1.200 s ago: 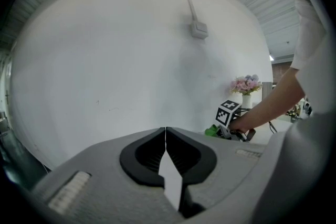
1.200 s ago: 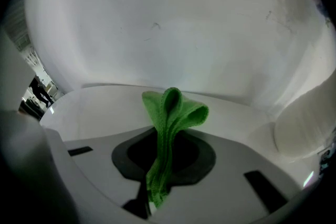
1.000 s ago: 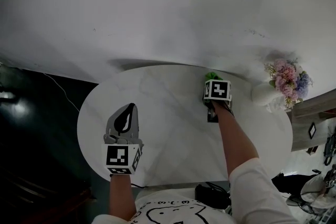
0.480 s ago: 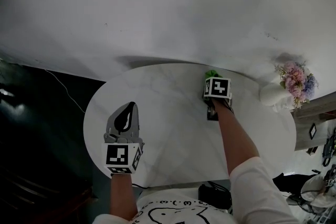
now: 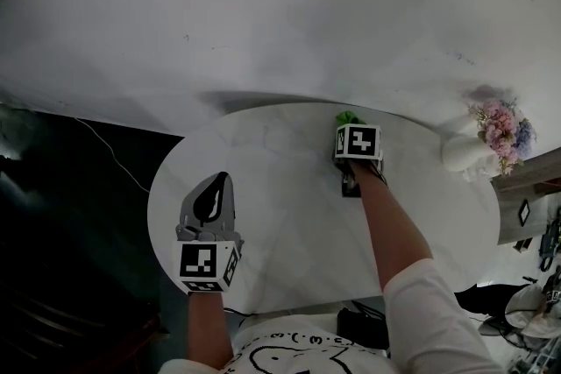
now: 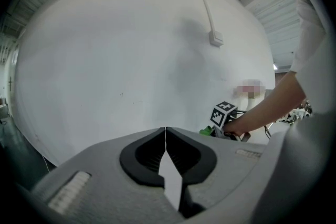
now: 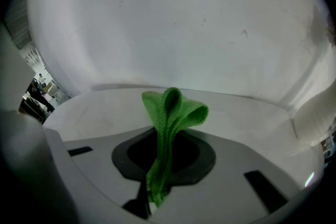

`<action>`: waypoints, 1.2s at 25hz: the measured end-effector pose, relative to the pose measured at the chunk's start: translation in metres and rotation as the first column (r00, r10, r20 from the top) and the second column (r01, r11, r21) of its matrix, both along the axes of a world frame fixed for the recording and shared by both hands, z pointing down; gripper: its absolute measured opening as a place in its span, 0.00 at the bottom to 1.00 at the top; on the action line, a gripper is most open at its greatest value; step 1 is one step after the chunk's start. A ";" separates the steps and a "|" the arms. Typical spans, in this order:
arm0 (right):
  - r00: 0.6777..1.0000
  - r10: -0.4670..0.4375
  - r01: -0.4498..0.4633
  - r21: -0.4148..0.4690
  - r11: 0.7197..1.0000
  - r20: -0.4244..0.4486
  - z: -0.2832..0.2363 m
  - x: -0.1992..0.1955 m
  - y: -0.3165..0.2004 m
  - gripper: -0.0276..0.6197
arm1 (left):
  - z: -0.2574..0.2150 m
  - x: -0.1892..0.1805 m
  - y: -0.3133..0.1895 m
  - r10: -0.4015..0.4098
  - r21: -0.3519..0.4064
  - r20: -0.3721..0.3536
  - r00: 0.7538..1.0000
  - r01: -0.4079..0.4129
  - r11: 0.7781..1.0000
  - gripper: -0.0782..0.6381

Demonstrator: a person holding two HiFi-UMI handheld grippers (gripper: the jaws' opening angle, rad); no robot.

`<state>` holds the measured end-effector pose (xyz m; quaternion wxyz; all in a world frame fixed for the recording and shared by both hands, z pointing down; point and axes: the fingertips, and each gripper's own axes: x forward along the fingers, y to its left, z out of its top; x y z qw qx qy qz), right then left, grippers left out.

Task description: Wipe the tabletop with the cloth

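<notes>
Now my right tongs (image 7: 164,136) pinch a folded green cloth (image 7: 174,108), its loop sticking out past the tips, at the far edge of the round white worktop (image 5: 289,223). Over the last second they have slid a little to the left, away from the white vase of flowers (image 5: 463,155). I judge a wiping stroke along the back rim is under way, with most of the surface yet to cover. My left tongs (image 5: 216,188) are pressed together on nothing, over the near left part.
</notes>
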<state>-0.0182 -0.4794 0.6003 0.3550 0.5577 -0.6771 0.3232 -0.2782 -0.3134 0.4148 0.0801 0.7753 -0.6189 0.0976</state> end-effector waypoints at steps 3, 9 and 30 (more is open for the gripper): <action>1.000 -0.014 0.014 -0.005 1.000 0.012 0.000 -0.017 0.000 0.11 | 0.001 -0.009 0.001 -0.005 0.000 -0.009 1.000 0.005 1.000 0.13; 0.998 -0.060 0.060 0.007 0.998 -0.013 0.000 -0.049 0.001 0.11 | 0.007 -0.027 0.004 -0.013 -0.005 -0.035 0.999 0.013 1.000 0.13; 0.988 -0.133 0.135 -0.021 0.991 0.075 -0.001 -0.154 0.016 0.11 | 0.008 -0.063 0.014 0.001 0.010 -0.092 0.996 0.000 1.000 0.13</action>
